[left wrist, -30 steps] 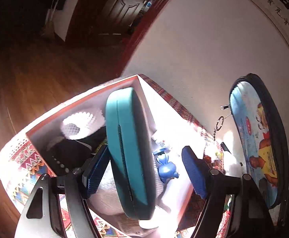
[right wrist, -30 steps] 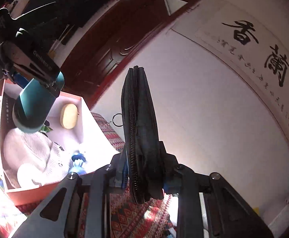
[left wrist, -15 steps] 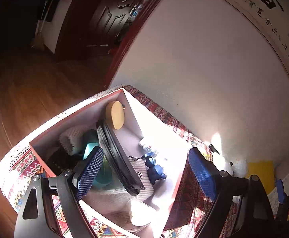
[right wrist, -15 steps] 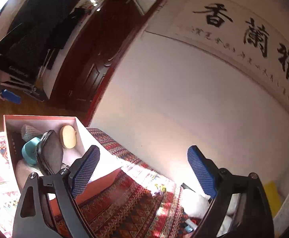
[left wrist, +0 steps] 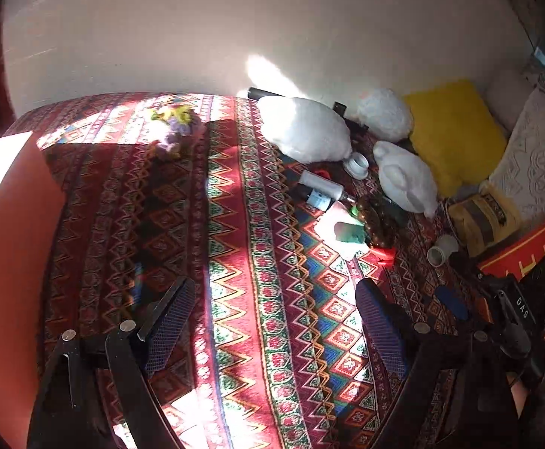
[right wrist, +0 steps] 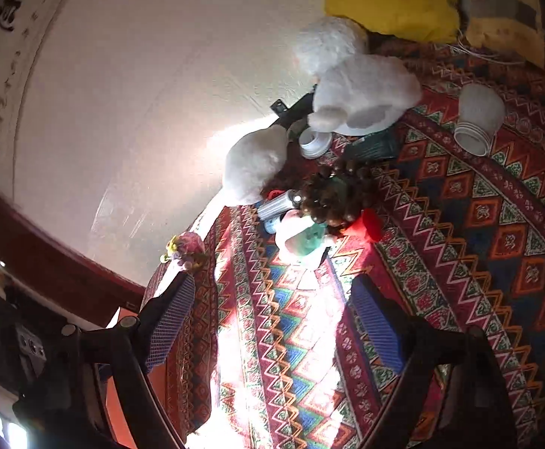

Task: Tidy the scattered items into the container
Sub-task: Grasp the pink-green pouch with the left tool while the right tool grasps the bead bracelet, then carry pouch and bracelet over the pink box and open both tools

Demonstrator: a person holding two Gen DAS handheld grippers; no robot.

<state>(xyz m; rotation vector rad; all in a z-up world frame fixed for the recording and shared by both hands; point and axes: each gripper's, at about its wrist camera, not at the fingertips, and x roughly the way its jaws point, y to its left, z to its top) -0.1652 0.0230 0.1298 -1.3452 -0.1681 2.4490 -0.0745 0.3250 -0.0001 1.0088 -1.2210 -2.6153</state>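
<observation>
left gripper (left wrist: 276, 323): jaws wide apart, nothing between the pads; aimed down at bare patterned cloth (left wrist: 235, 262). Jaws have just been opening.
right gripper (right wrist: 272, 321): jaws wide apart, nothing held; jaws have just been opening, so both tools are judged free for a fresh pick.
container (left wrist: 10, 247): orange box, only its outer wall seen at the left edge of the cloth in the left wrist view; inside not visible now.
item cluster: gathered toward the far right part of the cloth, near the wall, well apart from the container.
white plush pieces (left wrist: 304, 129): three fluffy lumps lying at the wall edge; soft, so a wide jaw setting is judged suitable.
bead string (right wrist: 332, 194): dark brown beads piled in the middle of the cluster, touching the silver tube (right wrist: 278, 202) and lying just beside the green cup (left wrist: 349, 232).
red piece (right wrist: 366, 224): small, just beside the beads; what it is cannot be told.
white jar (right wrist: 478, 119): lying on its side, mouth open, apart from the pile; its cap (right wrist: 313, 142) is judged to be the white ring near the plush.
flower toy (left wrist: 173, 125): purple and yellow, alone near the far edge, between container and cluster.
step in hand: approach to the remaining items, judged from open jaws pointed at the pile.
risk: beads are loose and tangled with neighbours; a pinch may drag the tube or cup along.
</observation>
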